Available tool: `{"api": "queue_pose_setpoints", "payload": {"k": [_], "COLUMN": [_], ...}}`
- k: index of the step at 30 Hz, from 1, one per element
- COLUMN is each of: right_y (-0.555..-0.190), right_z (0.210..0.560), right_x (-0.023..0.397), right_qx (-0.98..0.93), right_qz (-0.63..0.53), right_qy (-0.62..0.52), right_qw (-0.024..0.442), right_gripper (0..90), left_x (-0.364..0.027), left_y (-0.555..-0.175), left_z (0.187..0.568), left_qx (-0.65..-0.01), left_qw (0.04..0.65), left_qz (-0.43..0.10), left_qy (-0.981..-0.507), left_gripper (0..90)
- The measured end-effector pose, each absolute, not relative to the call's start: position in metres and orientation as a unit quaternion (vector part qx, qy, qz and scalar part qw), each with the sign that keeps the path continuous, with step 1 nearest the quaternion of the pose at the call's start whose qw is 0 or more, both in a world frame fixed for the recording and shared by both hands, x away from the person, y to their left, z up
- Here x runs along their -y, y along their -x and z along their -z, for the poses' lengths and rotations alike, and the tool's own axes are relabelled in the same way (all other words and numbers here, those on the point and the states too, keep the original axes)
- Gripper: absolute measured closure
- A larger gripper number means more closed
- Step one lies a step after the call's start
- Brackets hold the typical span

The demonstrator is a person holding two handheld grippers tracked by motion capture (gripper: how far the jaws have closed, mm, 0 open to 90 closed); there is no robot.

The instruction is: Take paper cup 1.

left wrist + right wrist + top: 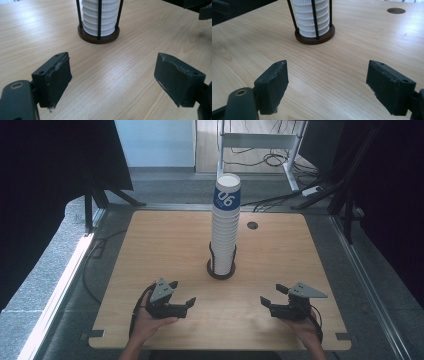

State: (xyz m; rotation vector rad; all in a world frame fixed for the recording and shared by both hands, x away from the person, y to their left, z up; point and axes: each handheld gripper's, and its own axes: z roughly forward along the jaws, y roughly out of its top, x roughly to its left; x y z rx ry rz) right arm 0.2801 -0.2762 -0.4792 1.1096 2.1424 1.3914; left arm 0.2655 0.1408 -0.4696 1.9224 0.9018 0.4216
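**A:** Paper cups [225, 225], a tall nested stack of them, stand upright in a round dark holder [221, 270] at the middle of the desk [165, 250]; where do you sit relative to that?

**B:** Both of my hands are on the near side of it; my left gripper [181, 295] is down at the left, my right gripper [272, 295] down at the right, with the stack ahead and between them; neither touches it.

**A:** Which is closer?

**B:** Left, I'd judge, but only by a little; from the left gripper view the holder [98, 37] lies ahead and slightly left of centre, and from the right gripper view the holder [315, 37] sits ahead and left too.

**A:** And the long axis?

**B:** Vertical; the top cup, with a blue band, is well above my hands, so any pick calls for a rise, not just a reach forward.

**A:** Jaws?

**B:** Spread apart on both, nothing between them but bare wood; the pads [58, 80] hold nothing.

**A:** Pose?

**B:** Both grippers are low over the desk and roughly level, angled inward toward the stack; forearms come in from the near edge.
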Motion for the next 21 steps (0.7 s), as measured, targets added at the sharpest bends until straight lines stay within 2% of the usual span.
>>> {"api": "queue_pose_setpoints", "payload": {"k": [21], "right_y": [-0.274], "right_z": [0.468], "right_x": [0.282], "right_qx": [-0.753], "right_qz": [-0.502], "right_qy": [-0.375], "right_qw": [0.202], "right_gripper": [22.1], "left_x": [-0.160], "left_y": [-0.255], "left_z": [0.464], "left_qx": [-0.373], "left_qw": [0.466], "left_qz": [-0.197], "left_qy": [-0.777], "left_gripper": [14.1]}}
